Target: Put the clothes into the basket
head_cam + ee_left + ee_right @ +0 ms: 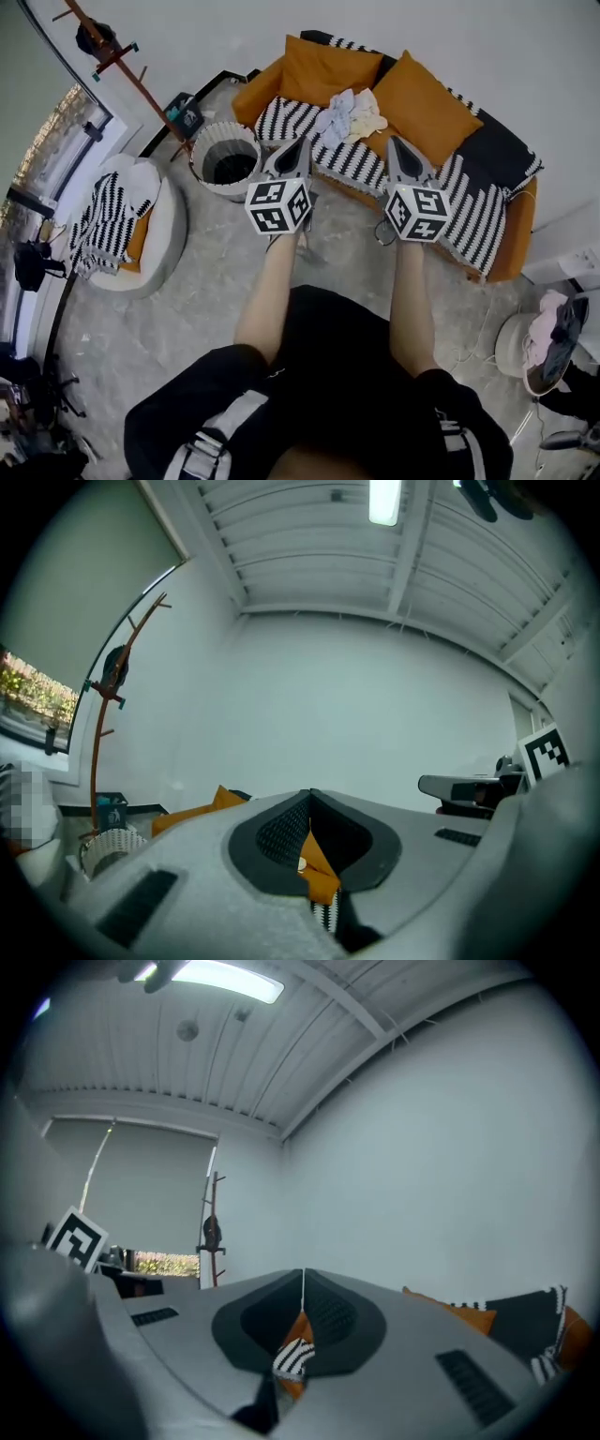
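- Seen from above: a person in black stands on a grey floor, both forearms held out twd an orange sofa [255,97].
- Left gripper [301,142]: jaws clenched tight together, nothing betw. them. It points at the striped throw [356,167] on the sofa's near edge, just right of the basket.
- Right gripper [395,141]: jaws likewise pressed together, empty. It points at the seat, right of the clothes.
- Clothes [351,114]: small crumpled pile, white, pale blue & cream. It lies on the sofa seat betw. 2 orange cushions [326,70], just beyond the gripper tips, apart from both.
- Basket [217,186]: round, white ribbed wall, dark inside. It stands on the floor at the sofa's left end.
- Further left: a round white pouf [167,236] w/ a striped cloth [105,220] on it.
- Far left, by the wall: a wooden coat stand [112,56].
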